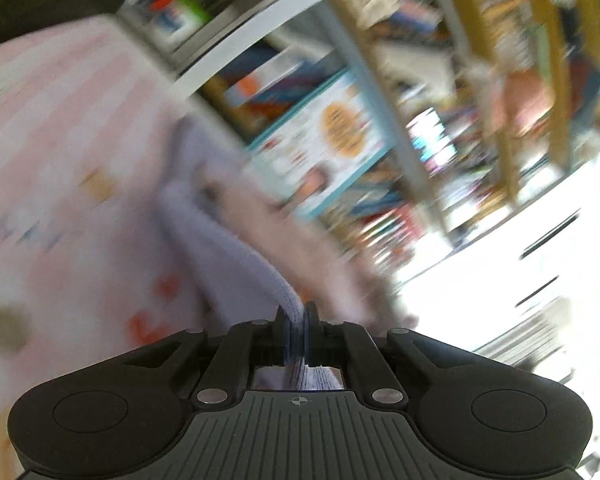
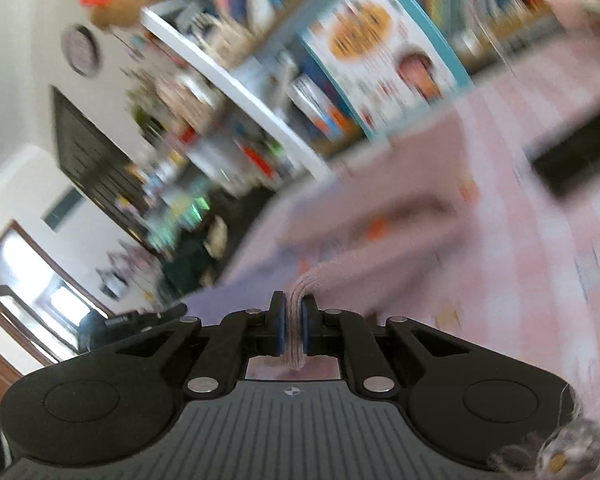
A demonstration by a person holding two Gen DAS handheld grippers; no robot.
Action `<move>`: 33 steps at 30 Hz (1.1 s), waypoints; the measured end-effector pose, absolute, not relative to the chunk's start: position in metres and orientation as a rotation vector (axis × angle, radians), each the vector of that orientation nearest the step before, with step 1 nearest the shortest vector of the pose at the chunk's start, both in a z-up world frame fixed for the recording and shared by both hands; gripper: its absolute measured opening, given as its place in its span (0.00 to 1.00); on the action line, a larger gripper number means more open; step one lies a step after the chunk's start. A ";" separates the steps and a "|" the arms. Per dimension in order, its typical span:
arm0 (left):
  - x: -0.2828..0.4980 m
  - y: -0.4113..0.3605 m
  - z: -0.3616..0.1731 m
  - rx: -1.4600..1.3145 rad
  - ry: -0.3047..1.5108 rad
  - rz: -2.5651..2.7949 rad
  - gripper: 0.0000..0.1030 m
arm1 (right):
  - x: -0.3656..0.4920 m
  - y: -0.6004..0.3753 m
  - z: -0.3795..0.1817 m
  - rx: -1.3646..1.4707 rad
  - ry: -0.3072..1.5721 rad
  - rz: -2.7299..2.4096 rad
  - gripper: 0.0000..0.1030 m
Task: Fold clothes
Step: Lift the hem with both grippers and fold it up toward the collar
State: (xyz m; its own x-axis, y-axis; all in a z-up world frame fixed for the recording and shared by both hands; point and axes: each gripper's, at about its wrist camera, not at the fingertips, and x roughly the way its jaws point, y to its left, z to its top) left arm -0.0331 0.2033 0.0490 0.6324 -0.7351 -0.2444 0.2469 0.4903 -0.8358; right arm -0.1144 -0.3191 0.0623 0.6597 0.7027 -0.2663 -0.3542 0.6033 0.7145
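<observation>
Both views are smeared with blur and tilted hard, so the fine detail is gone. Biggest thing in shot: a pink patterned sheet (image 1: 72, 152) spread over a flat surface, filling the left side of the left wrist view and the right side of the right wrist view (image 2: 540, 240); whether a bed or a tabletop lies under it, I cannot tell.

Behind its far edge runs a bookshelf (image 1: 380, 128), white boards and yellowish uprights, its compartments packed with books and boxes. One large picture book with a teal border (image 1: 328, 140) faces out, cover to the cameras, standing just past the sheet's far edge; it shows in the right wrist view too (image 2: 384, 52). The other titles are too blurred to read.

Now the garment (image 1: 236, 248), a knit piece in pale lilac and pink. In the left wrist view it runs from the sheet near the far edge straight up into the left gripper (image 1: 297, 320), drawn into a thick ribbed fold. The jaws are pinched tight on that lilac edge, with the knit bunched between the blue pads and a bit poking out behind them.

Same story on the other side: the right gripper (image 2: 294, 316) is clamped on a pink ribbed edge of the garment (image 2: 340, 276), narrow, cloth squeezed between its pads. Both grippers point slightly downward across the sheet toward the shelf.
</observation>
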 end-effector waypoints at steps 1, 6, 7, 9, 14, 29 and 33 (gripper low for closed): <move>-0.028 0.203 0.053 -0.889 0.608 -0.666 0.04 | -0.107 -0.320 0.069 0.677 0.528 0.652 0.07; 0.011 0.195 0.060 -1.048 0.457 -0.685 0.04 | -0.065 -0.330 0.089 0.720 0.357 0.603 0.07; 0.020 0.195 0.059 -1.065 0.445 -0.670 0.04 | -0.054 -0.332 0.090 0.735 0.341 0.584 0.07; 0.041 0.193 0.057 -1.086 0.441 -0.625 0.04 | -0.030 -0.335 0.091 0.760 0.320 0.549 0.07; 0.087 0.190 0.045 -1.054 0.483 -0.529 0.05 | 0.025 -0.340 0.080 0.788 0.338 0.462 0.07; 0.170 0.180 -0.018 -0.930 0.680 -0.368 0.11 | 0.125 -0.338 -0.013 0.835 0.539 0.253 0.09; 0.167 0.183 -0.015 -0.908 0.653 -0.393 0.26 | 0.119 -0.341 -0.031 0.913 0.493 0.290 0.26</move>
State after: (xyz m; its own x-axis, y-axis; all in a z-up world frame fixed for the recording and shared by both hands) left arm 0.1672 0.1834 -0.0153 0.7420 -0.5704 -0.3522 0.0434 0.5652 -0.8238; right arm 0.1192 -0.3413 -0.0312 0.8514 0.4416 -0.2829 -0.0330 0.5835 0.8115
